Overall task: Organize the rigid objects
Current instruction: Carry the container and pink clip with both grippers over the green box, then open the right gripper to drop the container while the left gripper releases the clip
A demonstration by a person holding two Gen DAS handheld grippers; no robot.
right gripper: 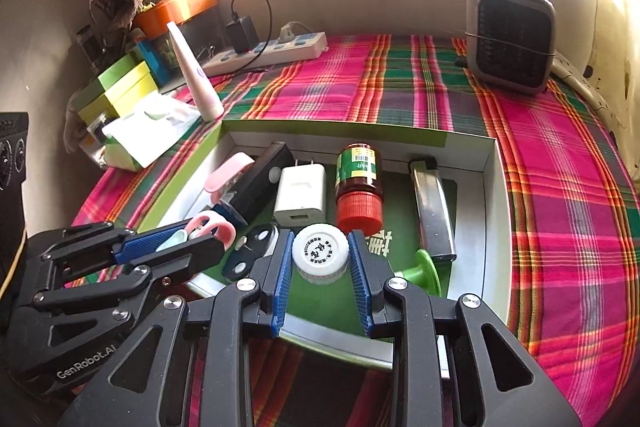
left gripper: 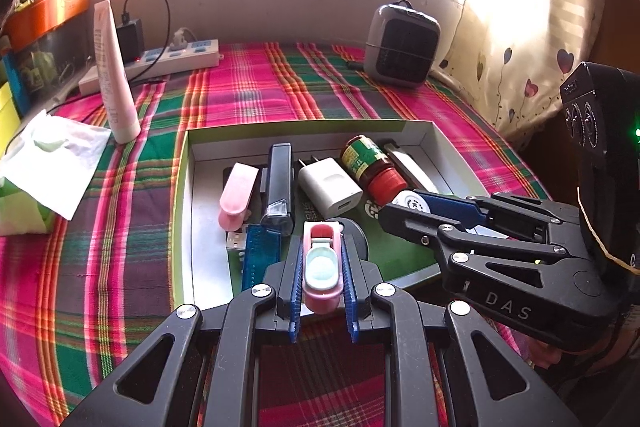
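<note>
My left gripper (left gripper: 321,263) is shut on a small pink case with a pale blue oval and red top (left gripper: 321,267), held over the near edge of the open box (left gripper: 308,129). My right gripper (right gripper: 320,259) is shut on a small white-capped bottle (right gripper: 320,254) over the box's green floor. It also shows in the left wrist view (left gripper: 408,205). In the box lie a pink clip (right gripper: 226,171), a black stapler-like case (right gripper: 260,183), a white charger (right gripper: 301,195), a red-capped brown bottle (right gripper: 358,187) and a silver lighter (right gripper: 432,207).
A green suction hook (right gripper: 424,269) and a black disc part (right gripper: 248,251) lie near the box front. On the plaid cloth stand a pink tube (left gripper: 114,75), a tissue pack (left gripper: 40,163), a power strip (left gripper: 160,61) and a grey heater (left gripper: 402,45).
</note>
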